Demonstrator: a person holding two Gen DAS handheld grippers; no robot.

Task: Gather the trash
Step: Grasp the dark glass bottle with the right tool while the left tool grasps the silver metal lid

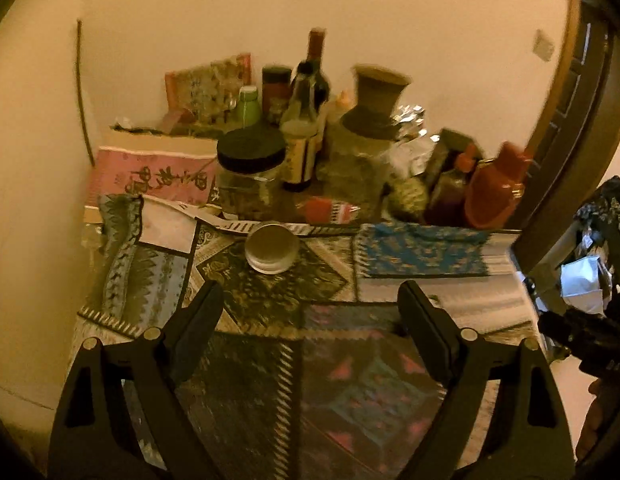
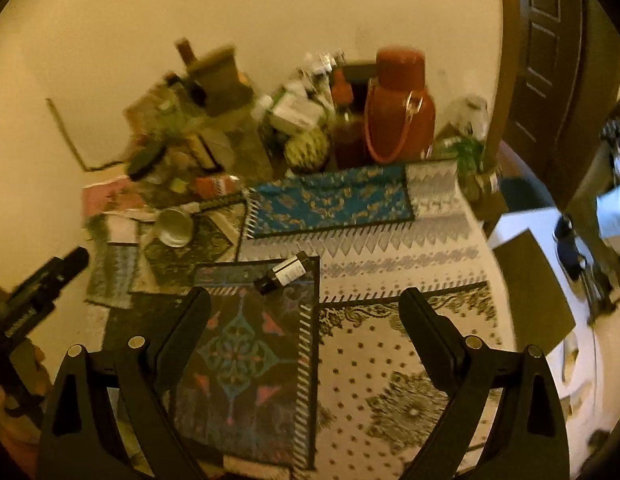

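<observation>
Lying on its side mid-bench, a small dark bottle [image 2: 285, 273] points its cap toward the near-left corner; only the right view shows it. Both grippers' fingers [image 1: 202, 320] [image 2: 425, 324] gape wide, holding nothing.

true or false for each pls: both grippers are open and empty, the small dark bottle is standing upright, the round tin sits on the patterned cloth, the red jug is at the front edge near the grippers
1. Both the left gripper and the right gripper are open and hold nothing. True.
2. The small dark bottle stands upright. False: it lies on its side on the patterned cloth.
3. The round tin sits on the patterned cloth. True.
4. The red jug is at the front edge near the grippers. False: it stands at the back, by the wall, among the clutter.
</observation>
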